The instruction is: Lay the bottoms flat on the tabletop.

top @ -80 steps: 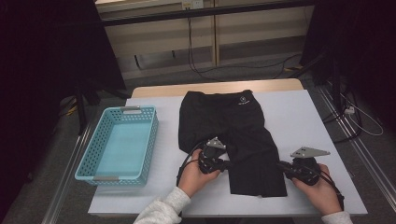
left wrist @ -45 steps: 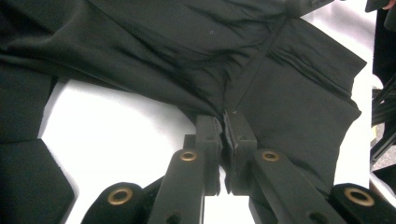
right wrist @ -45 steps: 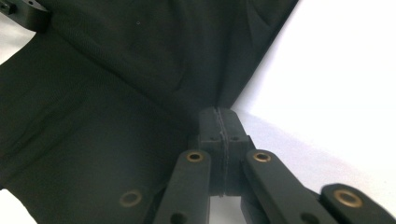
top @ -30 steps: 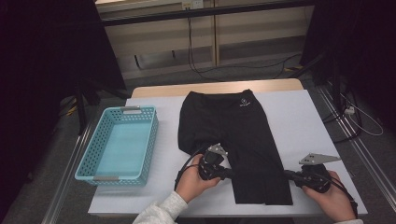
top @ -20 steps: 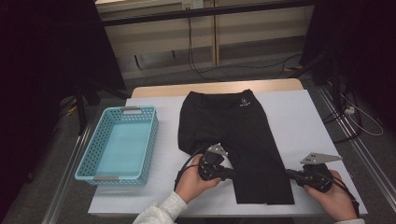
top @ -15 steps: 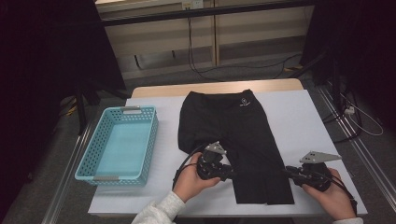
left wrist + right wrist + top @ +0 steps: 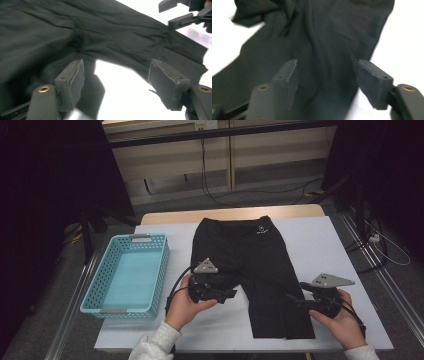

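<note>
Left gripper (image 7: 116,80), right gripper (image 7: 327,82): jaws just opened wide, released black shorts (image 7: 250,265).

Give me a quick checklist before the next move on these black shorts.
1. Left tool open, jaws just opened, nothing pinched: ok.
2. Right tool open, jaws just opened, off the cloth: ok.
3. Black shorts lying on the table, none hanging over the edge: ok.
4. Shorts smoothed: not ok, creases at the crotch.
5. Blue basket empty: ok.
</note>
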`<state>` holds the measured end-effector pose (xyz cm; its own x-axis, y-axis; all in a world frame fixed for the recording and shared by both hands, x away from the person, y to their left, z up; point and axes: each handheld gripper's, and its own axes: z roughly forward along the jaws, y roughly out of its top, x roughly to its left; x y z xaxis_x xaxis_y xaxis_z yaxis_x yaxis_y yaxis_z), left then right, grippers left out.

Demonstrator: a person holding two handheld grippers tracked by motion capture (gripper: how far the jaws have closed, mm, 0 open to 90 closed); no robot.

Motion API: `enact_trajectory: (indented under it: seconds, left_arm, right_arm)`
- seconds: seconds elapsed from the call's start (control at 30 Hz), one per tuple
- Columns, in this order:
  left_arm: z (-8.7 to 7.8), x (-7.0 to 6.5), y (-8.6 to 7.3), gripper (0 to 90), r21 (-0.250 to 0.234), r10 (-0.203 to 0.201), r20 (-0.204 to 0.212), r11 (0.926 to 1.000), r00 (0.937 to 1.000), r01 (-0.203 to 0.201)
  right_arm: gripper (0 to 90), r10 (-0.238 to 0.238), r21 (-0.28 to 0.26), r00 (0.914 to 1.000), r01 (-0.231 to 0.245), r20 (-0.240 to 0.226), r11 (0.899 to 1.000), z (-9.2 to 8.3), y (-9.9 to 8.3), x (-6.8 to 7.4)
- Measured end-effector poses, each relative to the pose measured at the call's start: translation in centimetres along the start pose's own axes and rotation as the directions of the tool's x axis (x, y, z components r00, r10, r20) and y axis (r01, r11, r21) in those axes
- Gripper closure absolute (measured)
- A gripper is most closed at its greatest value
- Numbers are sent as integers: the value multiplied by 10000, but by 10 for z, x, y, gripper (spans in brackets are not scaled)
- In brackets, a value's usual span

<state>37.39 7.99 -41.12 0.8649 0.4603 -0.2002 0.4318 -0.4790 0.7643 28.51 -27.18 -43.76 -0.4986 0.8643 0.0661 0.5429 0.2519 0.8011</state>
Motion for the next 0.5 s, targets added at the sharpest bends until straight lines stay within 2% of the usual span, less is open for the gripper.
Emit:
enact_trajectory:
  seconds: [0.17, 0.27, 0.37, 0.5]
  left_arm:
    - [-11, 11, -6, 262, -177, -46, -521, 9998, 9986, 37]
    - [-17, 18, -9, 265, -216, -70, -874, 9998, 9961, 52]
    - [-21, 24, -13, 273, -284, -257, -1196, 9993, 9925, 225]
    - [-18, 27, -18, 314, -160, -374, -1236, 9992, 9916, 357]
  right_arm:
    - [256, -67, -236, 9997, 61, -240, 9997, 8, 7, 6]
    - [226, -98, -281, 9995, 89, -302, 9996, 12, 10, 8]
    - [217, -210, -254, 9992, 201, -352, 9995, 15, 11, 10]
    - [210, -268, -299, 9988, 255, -414, 9992, 17, 11, 11]
